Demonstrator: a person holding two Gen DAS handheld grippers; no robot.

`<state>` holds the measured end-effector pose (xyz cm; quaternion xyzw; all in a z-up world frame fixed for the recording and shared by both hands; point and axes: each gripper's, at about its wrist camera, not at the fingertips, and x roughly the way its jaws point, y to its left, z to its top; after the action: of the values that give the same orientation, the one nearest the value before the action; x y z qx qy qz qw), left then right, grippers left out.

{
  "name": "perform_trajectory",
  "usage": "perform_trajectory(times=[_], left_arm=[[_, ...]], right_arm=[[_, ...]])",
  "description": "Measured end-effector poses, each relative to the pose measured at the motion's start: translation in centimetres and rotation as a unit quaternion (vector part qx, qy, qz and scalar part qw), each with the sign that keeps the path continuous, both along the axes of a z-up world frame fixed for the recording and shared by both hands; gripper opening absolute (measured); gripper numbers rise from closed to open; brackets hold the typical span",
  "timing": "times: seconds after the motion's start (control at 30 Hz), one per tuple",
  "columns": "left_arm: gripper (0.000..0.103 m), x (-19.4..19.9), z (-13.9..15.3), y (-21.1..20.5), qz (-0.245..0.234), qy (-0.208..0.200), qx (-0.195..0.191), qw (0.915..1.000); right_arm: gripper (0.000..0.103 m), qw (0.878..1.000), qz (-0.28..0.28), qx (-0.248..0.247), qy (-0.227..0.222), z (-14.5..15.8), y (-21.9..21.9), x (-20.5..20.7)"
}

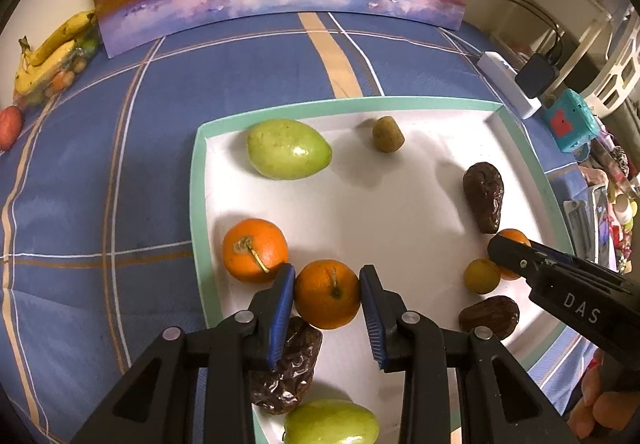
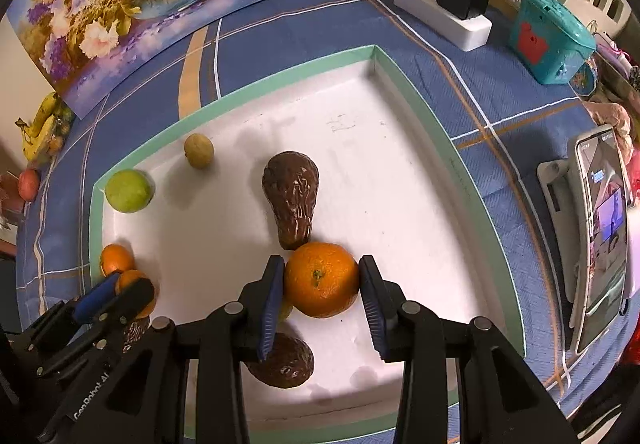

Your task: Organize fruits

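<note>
A white tray with a mint rim (image 1: 198,204) fills the centre of both views, set on a bench (image 1: 120,164) covered in blue checked cloth, so that the fruit stays corralled for sorting. Low in each wrist frame, a pair of tongs points steeply down. The left tongs (image 1: 327,270) are pressed to their narrowest on the near orange (image 1: 327,300). The right tongs (image 2: 321,260) stand slightly wider, pads against the far orange (image 2: 320,284), just below a brown fruit. Each grip takes the orange across its middle, likely to carry like to like.

The tray holds two green fruits (image 1: 288,148), three wrinkled brown fruits (image 1: 484,196) and three oranges, the third one (image 1: 256,250) loose at the left rim. There is also one small yellow fruit (image 1: 482,276) and one olive-tan fruit (image 1: 388,134). Bananas (image 1: 52,48) wait off the tray at upper left.
</note>
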<state>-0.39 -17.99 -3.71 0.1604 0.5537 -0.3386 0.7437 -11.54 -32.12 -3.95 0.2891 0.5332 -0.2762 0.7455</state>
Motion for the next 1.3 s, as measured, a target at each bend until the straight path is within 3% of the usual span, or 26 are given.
perform_trajectory(times=[0.7, 0.93, 0.97, 1.03, 1.07, 1.17, 1.3], left_arm=[[0.038, 0.0, 1.8, 1.6, 0.002, 0.005, -0.014, 0.9999], [0.039, 0.9, 3.1, 3.9, 0.039, -0.002, -0.025, 0.999], [0.041, 1.1, 3.2, 4.2, 0.045, -0.005, -0.023, 0.9987], [0.061, 1.7, 3.3, 5.4, 0.072, -0.012, -0.013, 0.9972], [0.063, 1.9, 3.2, 5.8, 0.082, -0.013, -0.009, 0.9965], [0.068, 3.1, 2.5, 7.6, 0.123, -0.013, 0.023, 0.9921], [0.087, 4.4, 1.9, 10.1, 0.164, -0.021, 0.048, 0.9851]], right_arm=[[0.04, 1.0, 0.011, -0.021, 0.004, 0.8, 0.8, 0.1], [0.04, 0.999, 0.018, -0.031, -0.001, 1.4, 1.7, -0.1], [0.042, 0.999, 0.021, -0.034, 0.0, 1.5, 1.9, 0.0], [0.053, 0.999, 0.026, -0.038, 0.0, 1.6, 2.3, 0.1], [0.061, 0.999, 0.029, -0.04, -0.001, 1.7, 2.5, 0.2], [0.064, 0.998, 0.039, -0.049, 0.0, 1.8, 3.3, 0.4], [0.078, 0.997, 0.051, -0.056, -0.002, 1.9, 4.3, 1.1]])
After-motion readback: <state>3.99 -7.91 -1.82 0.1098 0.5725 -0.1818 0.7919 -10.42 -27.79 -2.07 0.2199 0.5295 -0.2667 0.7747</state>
